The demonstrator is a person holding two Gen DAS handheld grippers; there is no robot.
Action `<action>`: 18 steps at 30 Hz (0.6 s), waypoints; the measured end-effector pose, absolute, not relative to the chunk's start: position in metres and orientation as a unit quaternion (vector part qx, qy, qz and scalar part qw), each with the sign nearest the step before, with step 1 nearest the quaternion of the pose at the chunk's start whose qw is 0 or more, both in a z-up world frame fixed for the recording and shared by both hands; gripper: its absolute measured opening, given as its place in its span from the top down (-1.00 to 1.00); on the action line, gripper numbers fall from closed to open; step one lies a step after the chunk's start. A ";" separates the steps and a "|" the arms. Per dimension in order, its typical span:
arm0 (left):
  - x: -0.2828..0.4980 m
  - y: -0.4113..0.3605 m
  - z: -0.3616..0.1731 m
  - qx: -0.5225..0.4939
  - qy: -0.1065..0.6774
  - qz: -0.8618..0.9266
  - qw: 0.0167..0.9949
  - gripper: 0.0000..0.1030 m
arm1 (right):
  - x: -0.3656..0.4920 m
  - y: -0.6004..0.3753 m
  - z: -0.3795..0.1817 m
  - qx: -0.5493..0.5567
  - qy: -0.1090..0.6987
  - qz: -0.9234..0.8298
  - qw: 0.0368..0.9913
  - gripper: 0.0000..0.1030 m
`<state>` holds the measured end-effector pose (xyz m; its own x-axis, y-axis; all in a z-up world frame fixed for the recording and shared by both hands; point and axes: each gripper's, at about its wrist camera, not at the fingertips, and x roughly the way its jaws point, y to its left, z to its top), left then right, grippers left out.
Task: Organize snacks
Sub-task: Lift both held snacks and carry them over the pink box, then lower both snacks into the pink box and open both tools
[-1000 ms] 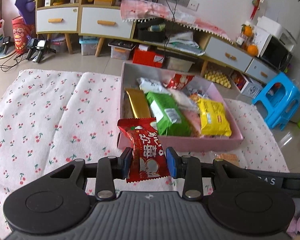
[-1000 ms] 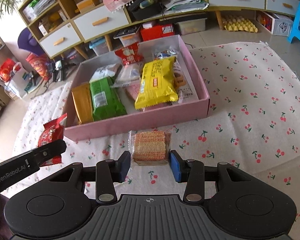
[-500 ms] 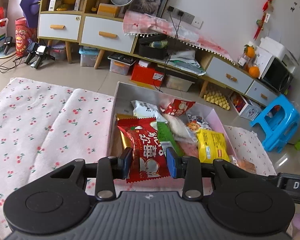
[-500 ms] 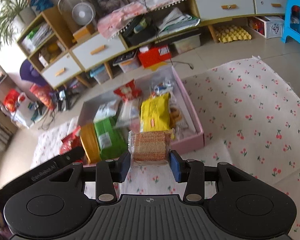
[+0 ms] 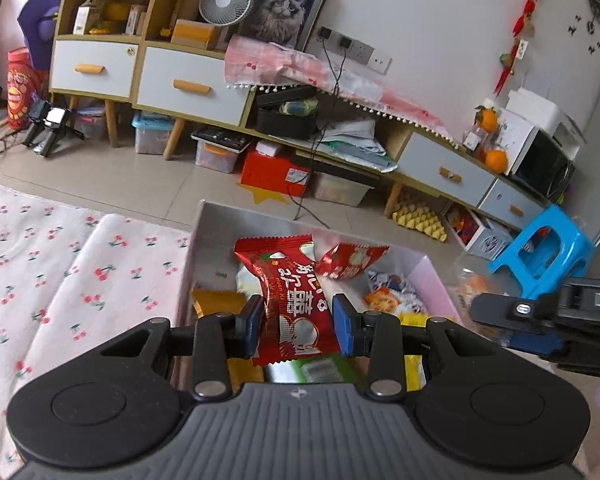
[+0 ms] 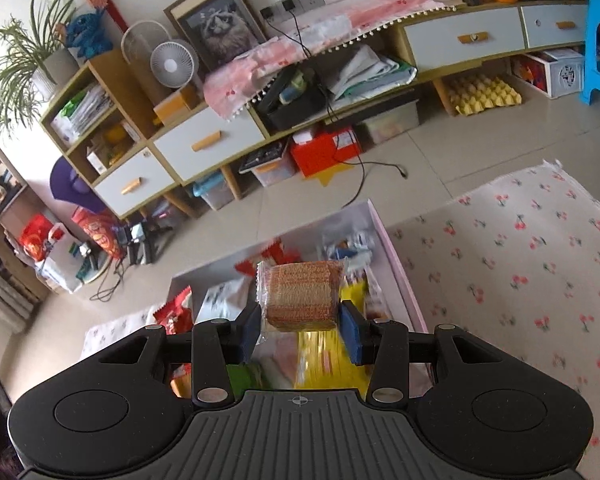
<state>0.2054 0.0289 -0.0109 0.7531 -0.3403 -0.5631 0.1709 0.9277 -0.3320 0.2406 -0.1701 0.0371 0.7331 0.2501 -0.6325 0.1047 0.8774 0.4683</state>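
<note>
Two loaded claws above box rim (image 5: pixel 204 240)

A long wooden cabinet (image 5: pixel 188 84) with white drawers runs along the wall. On its top stand a small white fan (image 5: pixel 225 1) and a framed cat picture (image 5: pixel 281 12). Under it sits a red box (image 5: pixel 274 170). A blue plastic stool (image 5: pixel 540 252) stands on the tiled floor.

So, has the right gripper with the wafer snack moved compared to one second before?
Yes. The right gripper, shut on the wafer snack, was over the cherry cloth in front of the pink box; now it is raised above the box.
</note>
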 end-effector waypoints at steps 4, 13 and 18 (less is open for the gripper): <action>0.211 0.020 -0.008 -0.131 0.326 -0.165 0.922 0.34 | 0.261 -0.167 0.035 0.241 0.357 0.033 0.902 0.20; 0.220 -0.008 -0.011 -0.099 0.363 -0.233 0.897 0.33 | 0.282 -0.166 0.027 0.233 0.363 0.009 0.902 0.20; 0.215 -0.014 -0.011 -0.074 0.365 -0.240 0.896 0.32 | 0.284 -0.167 0.021 0.230 0.369 0.006 0.900 0.19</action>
